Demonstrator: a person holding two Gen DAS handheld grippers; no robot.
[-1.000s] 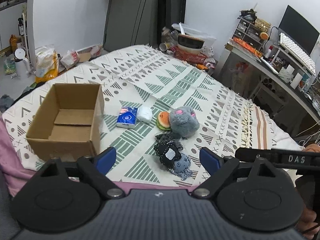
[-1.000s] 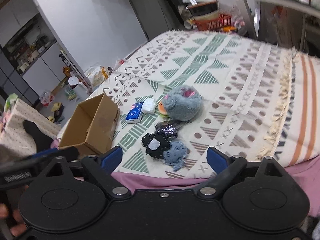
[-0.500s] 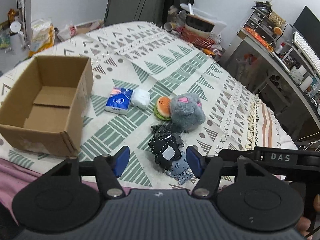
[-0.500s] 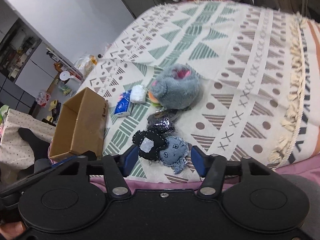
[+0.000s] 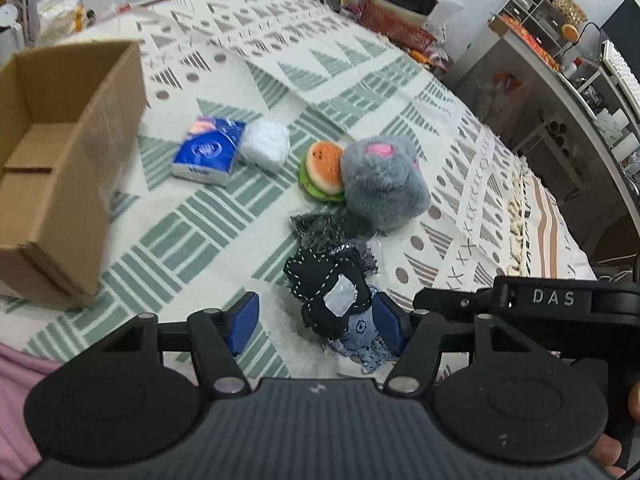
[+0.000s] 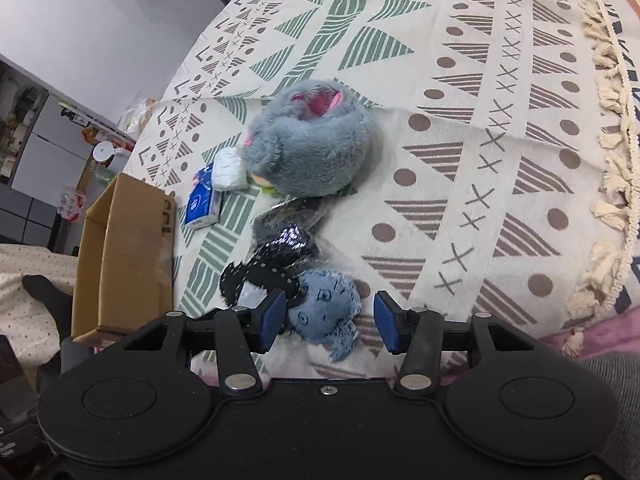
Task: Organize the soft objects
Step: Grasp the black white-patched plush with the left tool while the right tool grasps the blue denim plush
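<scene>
On the patterned bedspread [image 5: 400, 92] lie a black stitched fabric piece [image 5: 328, 292] and a blue denim piece [image 5: 360, 344] overlapping it. My left gripper [image 5: 318, 326] is open, its blue pads on either side of the black piece. My right gripper [image 6: 330, 318] is also open and straddles the denim piece [image 6: 324, 308], beside the black piece [image 6: 260, 272]. Behind them lie a dark sparkly cloth [image 5: 328, 236], a grey plush [image 5: 382, 184], a burger toy [image 5: 322, 172], a white soft bundle [image 5: 266, 146] and a blue tissue pack [image 5: 210, 156]. The grey plush [image 6: 308, 148] hides most of the burger in the right wrist view.
An open cardboard box [image 5: 60, 160] stands on the bed at the left, nothing visible inside it; it also shows as the box [image 6: 124, 248] in the right wrist view. A desk with shelves and clutter [image 5: 560, 60] lies beyond the bed's right side. A tasselled edge [image 6: 608, 160] borders the bedspread.
Both grippers have moved forward and down toward the black and denim pieces. Their jaws have narrowed from wide open to a closer gap around the fabric.
</scene>
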